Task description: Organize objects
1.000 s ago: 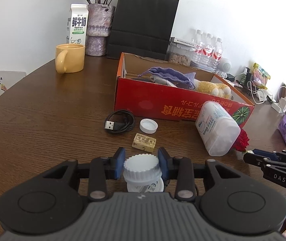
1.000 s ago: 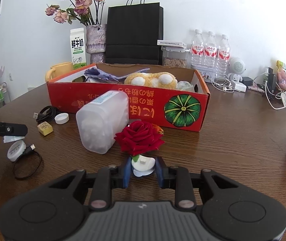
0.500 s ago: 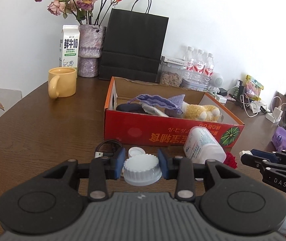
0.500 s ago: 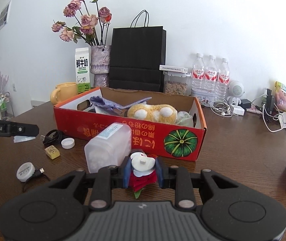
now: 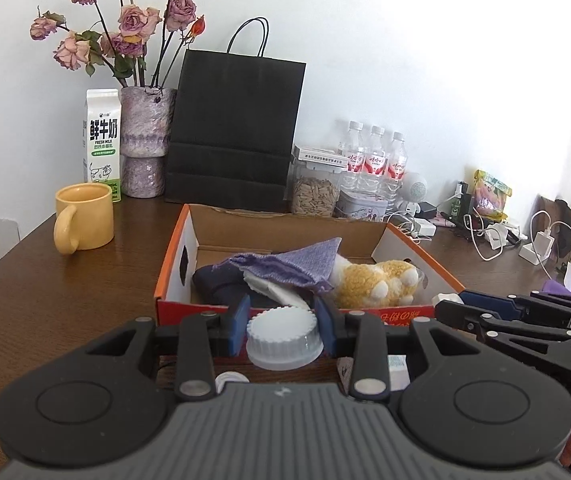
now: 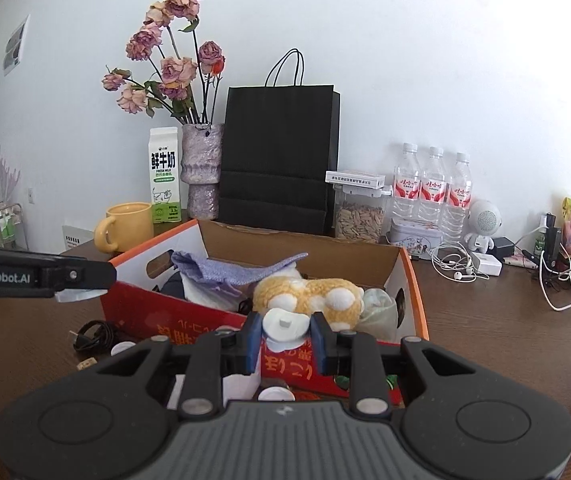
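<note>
Above the near wall of the red cardboard box I hold both grippers, each pinched on something. My left gripper has its jaws partly closed on the ribbed white lid of a small jar, pads pressing its sides. My right gripper is narrower, clamped on the white base of the red artificial rose; the bloom hangs below, mostly hidden by the fingers.

Inside the box lie a purple knitted cloth, a yellow plush toy and some dark fabric, so free floor is scarce. The black USB cable and a loose white cap wait on the table by the box's near left corner.

Risks, as I judge them: the lid is round and slick, gripped only at two thin lines, so a tilt could let it twist out and drop outside the wall. The rose dangles low and could catch on the cardboard rim as I cross it. My two grippers are close together, and crowding in at once could knock them together. Whatever lands on the plush may roll.
</note>
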Action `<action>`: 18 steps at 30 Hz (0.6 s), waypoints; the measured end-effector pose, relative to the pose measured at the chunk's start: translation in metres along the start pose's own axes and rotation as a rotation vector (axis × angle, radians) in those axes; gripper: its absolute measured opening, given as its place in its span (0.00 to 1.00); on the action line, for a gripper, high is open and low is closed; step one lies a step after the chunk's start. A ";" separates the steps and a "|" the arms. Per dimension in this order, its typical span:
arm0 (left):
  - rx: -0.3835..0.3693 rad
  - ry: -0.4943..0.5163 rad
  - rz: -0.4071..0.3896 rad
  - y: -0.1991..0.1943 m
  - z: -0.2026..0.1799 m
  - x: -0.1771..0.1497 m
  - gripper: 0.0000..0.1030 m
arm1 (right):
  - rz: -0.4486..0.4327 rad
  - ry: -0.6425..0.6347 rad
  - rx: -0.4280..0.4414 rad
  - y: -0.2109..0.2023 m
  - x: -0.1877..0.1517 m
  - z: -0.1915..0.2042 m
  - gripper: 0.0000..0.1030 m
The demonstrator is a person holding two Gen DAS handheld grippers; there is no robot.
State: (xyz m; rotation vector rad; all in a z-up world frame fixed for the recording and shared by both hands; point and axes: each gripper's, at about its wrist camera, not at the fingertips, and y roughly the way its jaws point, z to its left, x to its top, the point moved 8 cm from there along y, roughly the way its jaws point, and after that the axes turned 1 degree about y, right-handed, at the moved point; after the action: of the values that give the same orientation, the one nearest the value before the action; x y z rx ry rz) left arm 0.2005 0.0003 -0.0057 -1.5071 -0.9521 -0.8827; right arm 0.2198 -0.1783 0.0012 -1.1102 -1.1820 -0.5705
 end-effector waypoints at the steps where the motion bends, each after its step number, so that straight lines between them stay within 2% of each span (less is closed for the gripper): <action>1: -0.002 0.003 -0.005 0.003 -0.002 0.003 0.36 | -0.004 0.001 0.000 0.003 0.003 -0.001 0.24; 11: -0.003 0.020 -0.063 0.039 -0.011 0.035 0.36 | -0.038 0.010 -0.002 0.047 0.035 -0.010 0.24; 18: 0.003 0.024 -0.076 0.069 -0.015 0.057 0.36 | -0.037 0.010 -0.006 0.077 0.050 -0.013 0.24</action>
State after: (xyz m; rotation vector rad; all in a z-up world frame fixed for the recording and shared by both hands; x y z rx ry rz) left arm 0.2857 -0.0146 0.0212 -1.4622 -0.9980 -0.9517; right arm 0.3070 -0.1508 0.0191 -1.0915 -1.1950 -0.6076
